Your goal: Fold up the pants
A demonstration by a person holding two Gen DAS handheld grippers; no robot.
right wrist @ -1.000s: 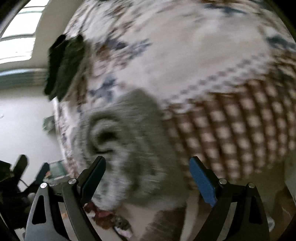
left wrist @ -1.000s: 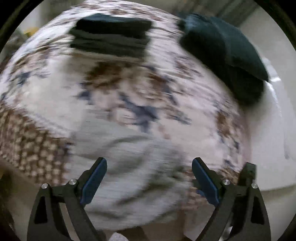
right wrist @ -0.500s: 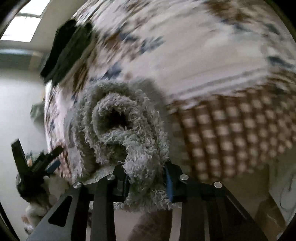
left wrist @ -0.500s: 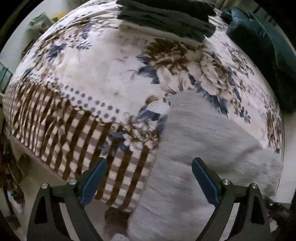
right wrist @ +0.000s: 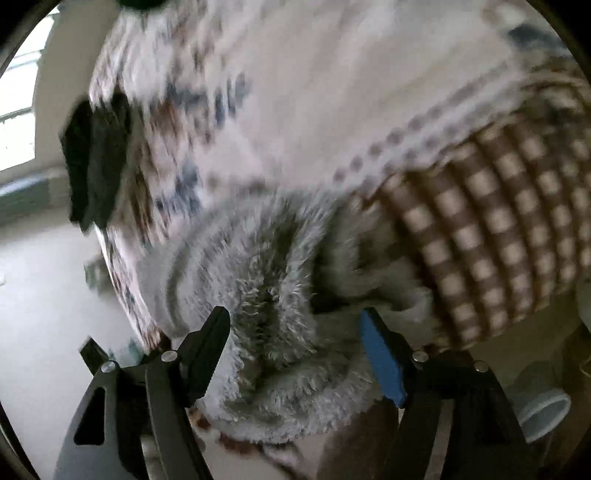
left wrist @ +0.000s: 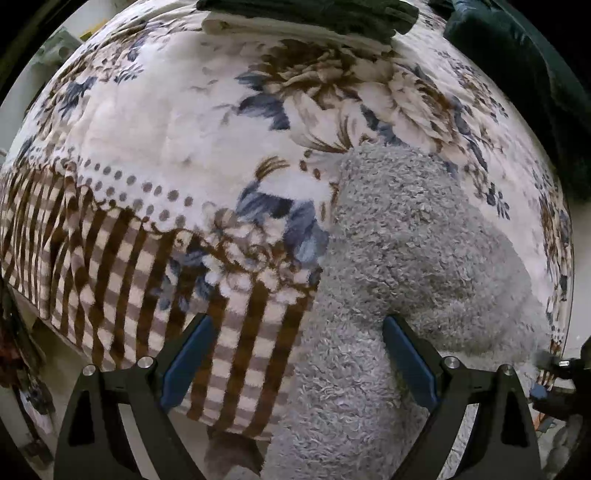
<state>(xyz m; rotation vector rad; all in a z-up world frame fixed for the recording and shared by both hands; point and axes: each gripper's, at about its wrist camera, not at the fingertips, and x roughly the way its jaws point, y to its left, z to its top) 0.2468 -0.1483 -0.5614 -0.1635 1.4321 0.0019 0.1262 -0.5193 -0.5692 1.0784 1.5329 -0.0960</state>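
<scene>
Fuzzy grey pants (left wrist: 402,266) lie on a floral blanket (left wrist: 177,122) and hang over the bed's near edge. My left gripper (left wrist: 295,354) is open above the bed edge, its right finger over the pants, its left over the striped border. In the right wrist view the pants' bunched end (right wrist: 273,295) sits between the fingers of my right gripper (right wrist: 295,350), which is open around it; the view is blurred by motion.
A stack of folded dark clothes (left wrist: 314,14) lies at the far side of the bed, seen also at left in the right wrist view (right wrist: 96,162). A dark green pile (left wrist: 524,74) sits at the far right. Floor lies below the bed edge (right wrist: 44,314).
My right gripper was shut on the pants' bunched end half a second ago and has opened. The left gripper moved closer over the bed edge and stayed open.
</scene>
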